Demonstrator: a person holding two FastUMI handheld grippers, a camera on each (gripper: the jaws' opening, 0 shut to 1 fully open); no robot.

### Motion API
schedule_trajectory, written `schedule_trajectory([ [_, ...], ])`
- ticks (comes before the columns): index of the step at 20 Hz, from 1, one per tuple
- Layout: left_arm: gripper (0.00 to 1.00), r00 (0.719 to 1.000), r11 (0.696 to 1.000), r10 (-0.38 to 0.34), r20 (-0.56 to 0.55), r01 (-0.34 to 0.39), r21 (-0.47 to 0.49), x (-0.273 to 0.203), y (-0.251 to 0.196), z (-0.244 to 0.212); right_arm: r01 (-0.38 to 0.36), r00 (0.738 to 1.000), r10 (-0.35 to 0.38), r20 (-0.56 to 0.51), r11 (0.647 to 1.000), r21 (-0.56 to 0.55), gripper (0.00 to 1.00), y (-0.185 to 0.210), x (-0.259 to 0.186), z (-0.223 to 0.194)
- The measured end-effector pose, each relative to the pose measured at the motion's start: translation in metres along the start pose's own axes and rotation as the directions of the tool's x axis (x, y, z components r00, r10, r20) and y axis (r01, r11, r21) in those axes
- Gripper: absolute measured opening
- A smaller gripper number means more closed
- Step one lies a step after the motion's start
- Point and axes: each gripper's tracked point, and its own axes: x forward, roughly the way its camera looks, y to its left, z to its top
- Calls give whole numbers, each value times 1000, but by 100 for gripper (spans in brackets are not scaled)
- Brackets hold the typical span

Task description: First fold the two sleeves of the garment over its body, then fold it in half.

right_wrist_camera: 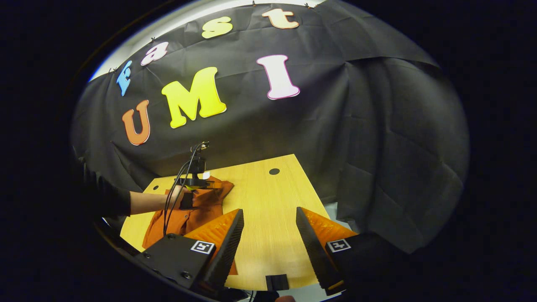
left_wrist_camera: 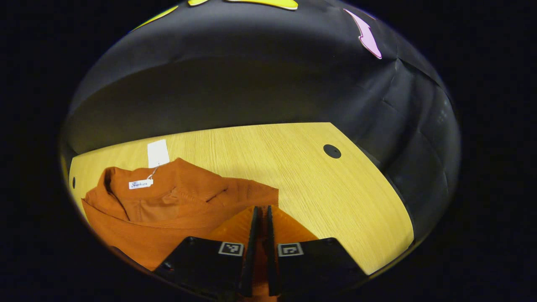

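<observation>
An orange garment (left_wrist_camera: 168, 209) lies bunched on the wooden table (left_wrist_camera: 302, 176), collar towards the far edge, with a white hang tag (left_wrist_camera: 158, 153) and a small label (left_wrist_camera: 140, 183) at the neck. My left gripper (left_wrist_camera: 261, 208) is shut, and a strip of the orange fabric is pinched between its fingers. In the right gripper view the same garment (right_wrist_camera: 184, 220) sits on the left of the table, and a person's hand (right_wrist_camera: 170, 201) holds the left gripper (right_wrist_camera: 197, 181) over its far end. My right gripper (right_wrist_camera: 269, 211) hovers open above bare wood to the right of the garment, holding nothing.
The table (right_wrist_camera: 272, 197) has a round dark hole (right_wrist_camera: 274, 171) near its far right corner, seen also as the hole (left_wrist_camera: 332, 151) in the left gripper view. Black cloth walls close in behind and to the right. A cable (right_wrist_camera: 178, 184) trails from the left gripper.
</observation>
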Motion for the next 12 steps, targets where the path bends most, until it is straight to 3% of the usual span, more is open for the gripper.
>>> schedule_trajectory([
  [1, 38, 1000, 1000, 16, 1, -16, -2, -3, 2, 0, -1, 1000, 1, 10, 1000, -9, 78, 2, 2, 3],
  [3, 56, 995, 998, 68, 70, -69, 13, -21, 10, 12, -3, 1000, 3, 31, 1000, -26, 82, 10, 5, 5],
  [4, 72, 992, 997, 73, 107, -74, 5, -38, 8, 21, -2, 999, 3, 40, 999, -39, 82, 15, 9, 7],
  [6, 82, 971, 994, 113, 211, -113, -14, -85, 10, 40, -22, 998, 26, 65, 998, -57, 78, 40, 17, 13],
  [7, 87, 952, 990, 143, 271, -142, -24, -117, 14, 53, -43, 995, 48, 82, 997, -64, 83, 58, 20, 18],
  [8, 99, 931, 984, 175, 320, -174, -34, -146, 22, 62, -64, 992, 71, 103, 995, -75, 84, 77, 22, 23],
  [9, 100, 895, 976, 216, 389, -214, -50, -187, 31, 76, -86, 987, 97, 126, 992, -92, 90, 98, 23, 29],
  [12, 99, 811, 964, 260, 525, -246, -98, -294, 48, 87, -155, 967, 177, 184, 980, -126, 92, 163, 22, 41],
])
